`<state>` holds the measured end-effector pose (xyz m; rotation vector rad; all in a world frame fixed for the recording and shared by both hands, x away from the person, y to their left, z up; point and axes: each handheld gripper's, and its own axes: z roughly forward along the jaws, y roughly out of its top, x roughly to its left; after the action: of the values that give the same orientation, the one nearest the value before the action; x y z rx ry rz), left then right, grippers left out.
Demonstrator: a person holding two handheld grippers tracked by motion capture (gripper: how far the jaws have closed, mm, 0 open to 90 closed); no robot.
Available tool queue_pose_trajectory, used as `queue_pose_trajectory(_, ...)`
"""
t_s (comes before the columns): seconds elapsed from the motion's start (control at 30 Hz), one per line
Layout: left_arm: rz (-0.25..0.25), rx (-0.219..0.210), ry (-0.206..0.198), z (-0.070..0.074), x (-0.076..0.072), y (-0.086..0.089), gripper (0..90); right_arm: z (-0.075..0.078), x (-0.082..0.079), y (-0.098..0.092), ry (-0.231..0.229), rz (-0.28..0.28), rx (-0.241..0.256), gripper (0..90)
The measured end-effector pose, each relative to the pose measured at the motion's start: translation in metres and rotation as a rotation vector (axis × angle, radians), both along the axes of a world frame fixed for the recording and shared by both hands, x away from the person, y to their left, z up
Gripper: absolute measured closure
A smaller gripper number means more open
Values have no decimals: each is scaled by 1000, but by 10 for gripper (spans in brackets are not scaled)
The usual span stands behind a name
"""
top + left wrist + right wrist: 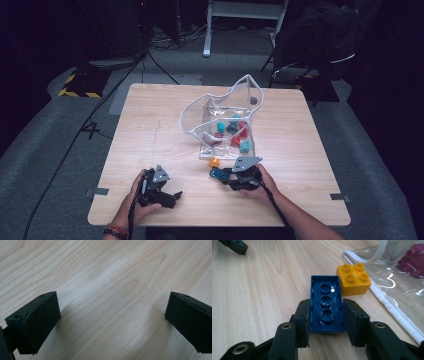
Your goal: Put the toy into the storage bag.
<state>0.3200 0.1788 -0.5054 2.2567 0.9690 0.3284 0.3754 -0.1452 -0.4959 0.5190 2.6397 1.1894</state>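
Observation:
A dark blue brick (pixel 326 305) lies upside down, hollow side up, between the jaws of my right gripper (pixel 326 320), which is shut on it. In the high view that brick (pixel 218 173) sticks out to the left of the right gripper (pixel 227 177), low over the wooden table (pixel 150 135). A yellow brick (pixel 353 279) sits on the table just beyond it, beside the bag's white edge; in the high view the yellow brick (pixel 214 161) is next to the bag's near corner. My left gripper (pixel 176 196) rests open near the front left, with bare wood between its jaws (pixel 112 320).
A clear plastic bag (pixel 225 120) with a white rim lies on the middle of the table, holding several teal and red bricks. A chair with dark cloth stands beyond the far right corner, cables run over the floor at left.

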Motion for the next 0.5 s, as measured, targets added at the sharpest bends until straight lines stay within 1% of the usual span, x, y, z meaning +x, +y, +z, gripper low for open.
queue_pose_trajectory(0.1,0,0,0,0,0,0,2,8,-4,-13,-5,-8,27,594)
queue_pose_trajectory(0.2,0,0,0,0,0,0,2,21,-9,-32,-17,-21,60,594)
queue_pose_trajectory(0.33,0,-1,0,0,0,0,2,40,-14,-57,-55,-50,95,594)
queue_pose_trajectory(0.4,0,0,0,0,0,0,2,49,-16,-68,-64,-70,114,594)
queue_pose_trajectory(0.5,0,0,0,0,0,0,2,68,-19,-84,-95,-96,139,594)
